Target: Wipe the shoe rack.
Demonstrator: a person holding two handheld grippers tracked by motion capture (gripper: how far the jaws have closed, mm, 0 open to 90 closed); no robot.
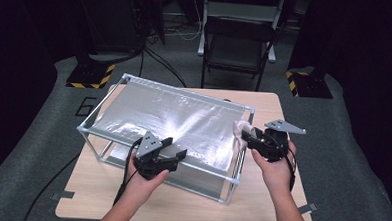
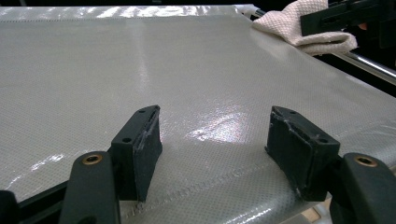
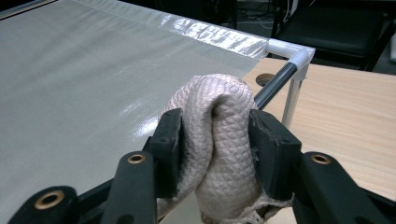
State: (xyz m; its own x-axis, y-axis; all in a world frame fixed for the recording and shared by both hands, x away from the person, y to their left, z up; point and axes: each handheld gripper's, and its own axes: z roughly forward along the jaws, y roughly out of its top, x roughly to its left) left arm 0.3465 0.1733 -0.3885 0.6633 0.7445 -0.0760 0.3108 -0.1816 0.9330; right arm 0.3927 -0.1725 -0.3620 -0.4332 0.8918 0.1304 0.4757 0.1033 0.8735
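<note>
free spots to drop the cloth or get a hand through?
Silver sheet is bare from far rail to left gripper. Table is bare right of the frame. Crowded: right rail, where right gripper clamps the cloth.

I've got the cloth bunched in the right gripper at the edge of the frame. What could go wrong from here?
The cloth is only a loose wad between the right gripper jaws, so it could slip out. It sits by the frame's corner rod and might snag there. The left gripper, open, hovers over the shiny sheet and could dent it.
</note>
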